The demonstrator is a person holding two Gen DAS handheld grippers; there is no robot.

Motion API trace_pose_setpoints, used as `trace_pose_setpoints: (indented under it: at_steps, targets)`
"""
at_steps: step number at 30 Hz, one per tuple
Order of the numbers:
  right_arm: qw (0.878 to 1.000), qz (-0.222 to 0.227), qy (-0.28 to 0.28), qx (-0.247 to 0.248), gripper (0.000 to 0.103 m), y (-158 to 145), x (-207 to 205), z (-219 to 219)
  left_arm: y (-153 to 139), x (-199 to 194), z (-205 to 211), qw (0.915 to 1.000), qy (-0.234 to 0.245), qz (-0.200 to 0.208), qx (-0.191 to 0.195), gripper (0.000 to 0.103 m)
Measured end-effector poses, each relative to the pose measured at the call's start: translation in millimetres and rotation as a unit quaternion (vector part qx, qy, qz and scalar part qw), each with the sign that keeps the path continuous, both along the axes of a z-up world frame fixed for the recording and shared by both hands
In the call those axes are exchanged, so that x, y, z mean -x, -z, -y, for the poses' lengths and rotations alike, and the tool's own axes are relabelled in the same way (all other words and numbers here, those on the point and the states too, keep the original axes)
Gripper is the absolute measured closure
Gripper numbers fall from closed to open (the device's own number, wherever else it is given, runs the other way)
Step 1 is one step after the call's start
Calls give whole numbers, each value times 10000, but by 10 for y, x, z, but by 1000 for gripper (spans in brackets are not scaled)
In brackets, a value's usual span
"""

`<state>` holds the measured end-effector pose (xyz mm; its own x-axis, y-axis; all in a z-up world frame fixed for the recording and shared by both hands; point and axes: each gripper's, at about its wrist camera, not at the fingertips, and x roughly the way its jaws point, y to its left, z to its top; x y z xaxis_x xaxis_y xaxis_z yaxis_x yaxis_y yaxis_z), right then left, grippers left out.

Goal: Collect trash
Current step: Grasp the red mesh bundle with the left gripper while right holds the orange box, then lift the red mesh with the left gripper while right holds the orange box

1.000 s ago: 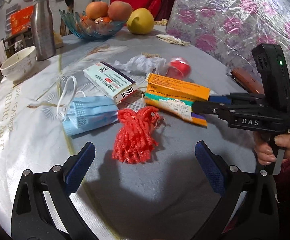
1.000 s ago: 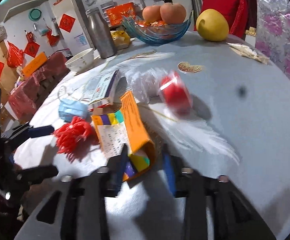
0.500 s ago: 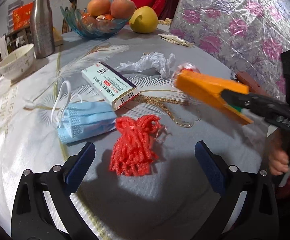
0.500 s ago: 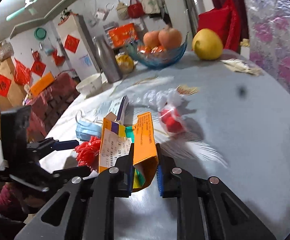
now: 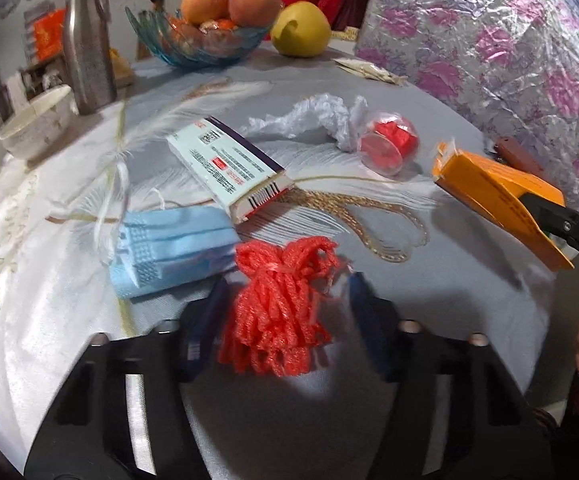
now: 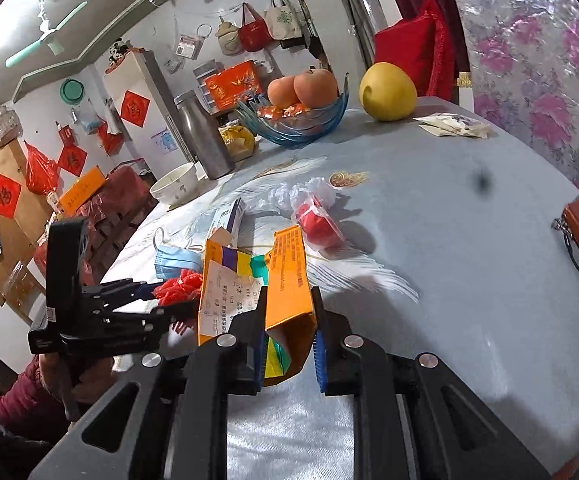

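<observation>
Red net bundle (image 5: 279, 304): on the table, dead ahead between my left gripper (image 5: 285, 312) fingers, long axis along my reach.
Left: parted, closing, net not yet clamped.
Right gripper (image 6: 289, 340): clenched on orange box (image 6: 289, 276), aloft.
Nearer: left.

Right tool (image 6: 289, 332) clamped, left tool (image 5: 285, 312) half-closed

A blue glass fruit bowl (image 5: 193, 46) is sitting at the far side of the bench (image 5: 469, 320), holding two orange fruits (image 5: 229, 4); a yellow pomelo (image 5: 300, 29) is lying just beside it; a steel flask (image 5: 88, 46) is standing upright near a white bowl (image 5: 33, 128); red paper squares (image 6: 3, 196) are hanging on the wall.
</observation>
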<state>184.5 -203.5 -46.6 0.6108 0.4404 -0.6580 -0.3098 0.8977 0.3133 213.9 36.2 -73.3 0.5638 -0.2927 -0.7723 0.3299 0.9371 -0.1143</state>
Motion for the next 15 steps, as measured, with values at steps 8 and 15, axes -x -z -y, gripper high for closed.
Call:
trace_pose_setpoints:
  at_steps: [8,15]
  targets:
    - [9996,-224,163,-21,84,158,90,108,-98,196,246,9995,16,268,145,71]
    - [9993,-314,181,78,84,257,151,110,-48,232,398,9996,107,232,-83,71]
